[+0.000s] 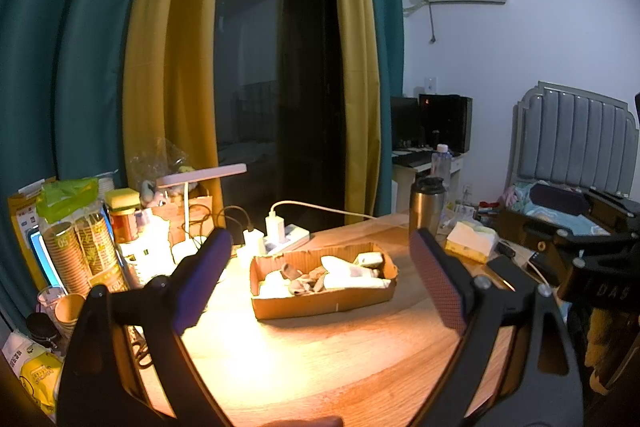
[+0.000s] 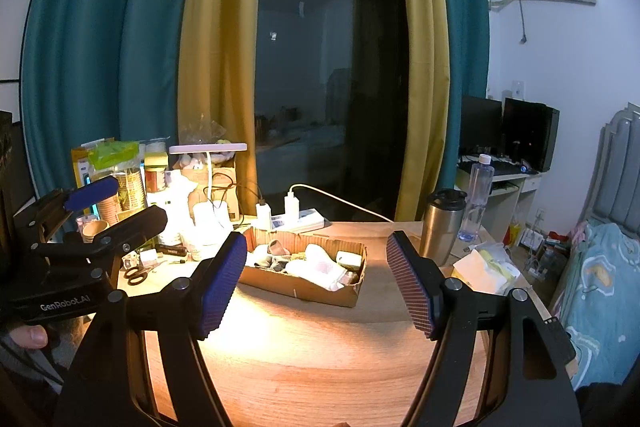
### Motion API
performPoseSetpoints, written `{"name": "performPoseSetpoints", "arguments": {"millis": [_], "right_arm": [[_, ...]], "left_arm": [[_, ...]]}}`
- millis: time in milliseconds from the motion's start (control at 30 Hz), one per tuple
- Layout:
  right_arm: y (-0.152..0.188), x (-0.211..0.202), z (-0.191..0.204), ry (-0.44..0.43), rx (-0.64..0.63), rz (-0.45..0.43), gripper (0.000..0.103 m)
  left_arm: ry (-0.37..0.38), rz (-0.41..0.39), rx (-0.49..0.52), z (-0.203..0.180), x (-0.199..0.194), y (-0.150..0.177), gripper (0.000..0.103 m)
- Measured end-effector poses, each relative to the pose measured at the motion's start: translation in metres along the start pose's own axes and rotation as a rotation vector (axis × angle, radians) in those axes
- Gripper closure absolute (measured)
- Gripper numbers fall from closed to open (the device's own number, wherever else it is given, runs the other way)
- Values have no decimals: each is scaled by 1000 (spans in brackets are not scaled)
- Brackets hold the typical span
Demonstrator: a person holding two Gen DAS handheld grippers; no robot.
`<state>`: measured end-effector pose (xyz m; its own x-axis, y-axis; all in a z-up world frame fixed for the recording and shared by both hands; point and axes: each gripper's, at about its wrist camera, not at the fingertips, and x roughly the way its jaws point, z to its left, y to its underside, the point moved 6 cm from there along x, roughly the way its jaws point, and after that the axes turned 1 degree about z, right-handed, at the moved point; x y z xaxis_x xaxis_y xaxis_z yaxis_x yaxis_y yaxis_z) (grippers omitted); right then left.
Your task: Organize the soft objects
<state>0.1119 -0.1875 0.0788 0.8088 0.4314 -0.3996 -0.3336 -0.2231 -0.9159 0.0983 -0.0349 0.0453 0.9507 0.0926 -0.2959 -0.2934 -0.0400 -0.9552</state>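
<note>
A cardboard tray point(image 1: 324, 301) filled with white and grey socks point(image 1: 352, 277) is seen on the desk point(image 1: 320, 359), toward its far edge, just in front of a power strip point(image 1: 286, 237). The left gripper point(image 1: 320, 283) is held with jaws spread wide, nothing between them. The right gripper point(image 2: 316, 287) is likewise held apart and empty. A steel tumbler point(image 2: 442, 227) is placed near the far right corner.

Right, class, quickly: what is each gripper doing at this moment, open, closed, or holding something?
Left gripper: open, holding nothing, raised above the table and facing the cardboard box.
Right gripper: open, holding nothing, facing the same box.
</note>
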Motion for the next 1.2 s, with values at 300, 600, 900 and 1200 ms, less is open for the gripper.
{"name": "performPoseSetpoints", "arguments": {"millis": [300,600,900,1200], "right_arm": [[1,1,0,-1,1,1,27],[1,1,-1,-3,1,2,27],[3,2,-2,-1,7,2,27],[3,2,-1,0,7,2,27]], "left_arm": [[6,2,2,0,0,0,11],[8,-3,11,-4,-1,1,11],[10,-1,9,-5,-1,1,11],[11,-1,9,-4,-1,1,11]]}}
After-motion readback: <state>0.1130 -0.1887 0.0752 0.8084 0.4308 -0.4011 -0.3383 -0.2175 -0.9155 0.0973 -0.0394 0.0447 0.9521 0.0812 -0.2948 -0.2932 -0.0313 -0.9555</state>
